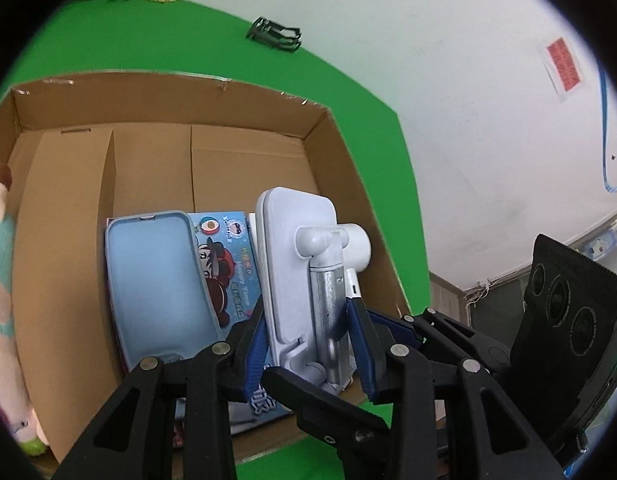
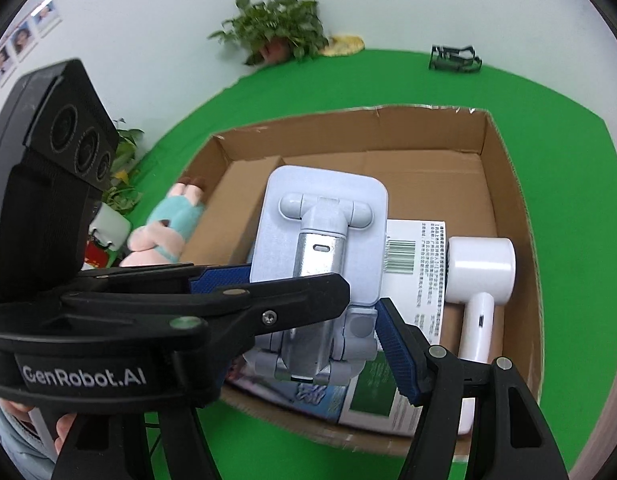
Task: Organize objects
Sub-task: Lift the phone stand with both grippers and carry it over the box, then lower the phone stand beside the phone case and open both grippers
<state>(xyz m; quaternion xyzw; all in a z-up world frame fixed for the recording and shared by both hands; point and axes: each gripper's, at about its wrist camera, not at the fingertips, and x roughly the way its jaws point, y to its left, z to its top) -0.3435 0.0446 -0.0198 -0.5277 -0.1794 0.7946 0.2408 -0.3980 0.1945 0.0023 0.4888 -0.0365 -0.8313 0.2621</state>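
A grey-white folding stand with a metal arm (image 1: 304,276) is held over the open cardboard box (image 1: 168,100). My left gripper (image 1: 308,344) is shut on the stand's lower part. In the right wrist view the stand (image 2: 324,236) sits between my right gripper's (image 2: 312,320) blue pads, which also close on it; the left gripper crosses in front. In the box lie a light blue case (image 1: 156,284), a cartoon-printed box (image 1: 228,264) and a white hair dryer (image 2: 480,276).
A pink and teal plush doll (image 2: 164,228) lies on the green table (image 2: 388,80) left of the box. A potted plant (image 2: 276,32), a yellow cloth (image 2: 344,46) and a black wire holder (image 2: 452,58) stand at the table's far edge.
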